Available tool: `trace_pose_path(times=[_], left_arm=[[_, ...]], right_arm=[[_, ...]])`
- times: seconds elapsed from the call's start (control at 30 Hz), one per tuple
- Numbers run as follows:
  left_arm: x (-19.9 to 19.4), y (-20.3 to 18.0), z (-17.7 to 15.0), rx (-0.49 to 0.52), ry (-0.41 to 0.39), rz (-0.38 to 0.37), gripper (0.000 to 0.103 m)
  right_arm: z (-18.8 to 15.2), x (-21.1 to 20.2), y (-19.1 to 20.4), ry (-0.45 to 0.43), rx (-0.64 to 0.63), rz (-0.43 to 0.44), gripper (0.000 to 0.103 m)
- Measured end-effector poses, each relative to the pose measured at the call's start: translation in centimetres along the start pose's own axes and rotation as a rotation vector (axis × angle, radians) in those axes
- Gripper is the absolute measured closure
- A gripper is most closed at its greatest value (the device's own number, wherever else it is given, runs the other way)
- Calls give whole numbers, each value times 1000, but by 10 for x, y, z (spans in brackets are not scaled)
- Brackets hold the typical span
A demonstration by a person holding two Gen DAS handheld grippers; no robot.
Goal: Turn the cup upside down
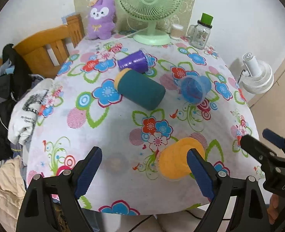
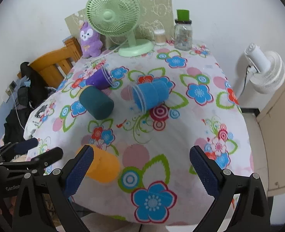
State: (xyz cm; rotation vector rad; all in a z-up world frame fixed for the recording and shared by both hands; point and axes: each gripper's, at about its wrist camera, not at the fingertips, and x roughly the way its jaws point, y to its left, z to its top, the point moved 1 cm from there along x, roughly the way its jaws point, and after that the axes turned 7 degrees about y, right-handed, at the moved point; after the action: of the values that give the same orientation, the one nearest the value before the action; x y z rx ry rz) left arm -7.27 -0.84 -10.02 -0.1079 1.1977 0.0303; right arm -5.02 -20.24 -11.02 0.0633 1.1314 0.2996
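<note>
Several cups lie on their sides on the flowered tablecloth [image 1: 107, 131]. An orange cup [image 1: 176, 159] lies near the front edge, just beyond my left gripper's right finger; it also shows in the right wrist view [image 2: 103, 166]. A teal cup [image 1: 140, 90] [image 2: 97, 102], a blue cup [image 1: 194, 89] [image 2: 150, 95] and a purple cup [image 1: 133, 60] [image 2: 99, 78] lie mid-table. My left gripper [image 1: 144, 171] is open and empty over the front edge. My right gripper [image 2: 142, 169] is open and empty, to the right of the orange cup.
A green desk fan [image 1: 150, 9], a purple plush toy [image 1: 100, 18], a small container [image 1: 176, 31] and a glass jar with a green lid [image 1: 200, 32] stand along the back. A wooden chair [image 1: 49, 46] and clothes are at left. A white floor fan [image 2: 264, 71] stands at right.
</note>
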Motion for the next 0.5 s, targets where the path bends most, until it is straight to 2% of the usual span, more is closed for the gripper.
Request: trace_pose_path(times=[0.13,0.5], left_arm=[[-8,1,-3,-18,-21,-13,9],[-11,-3,-12,2,-32,-4,8]], right_arm=[[-7,-2,4,33,13,-26,3],[-17,-13,3,32,38,-62,3]])
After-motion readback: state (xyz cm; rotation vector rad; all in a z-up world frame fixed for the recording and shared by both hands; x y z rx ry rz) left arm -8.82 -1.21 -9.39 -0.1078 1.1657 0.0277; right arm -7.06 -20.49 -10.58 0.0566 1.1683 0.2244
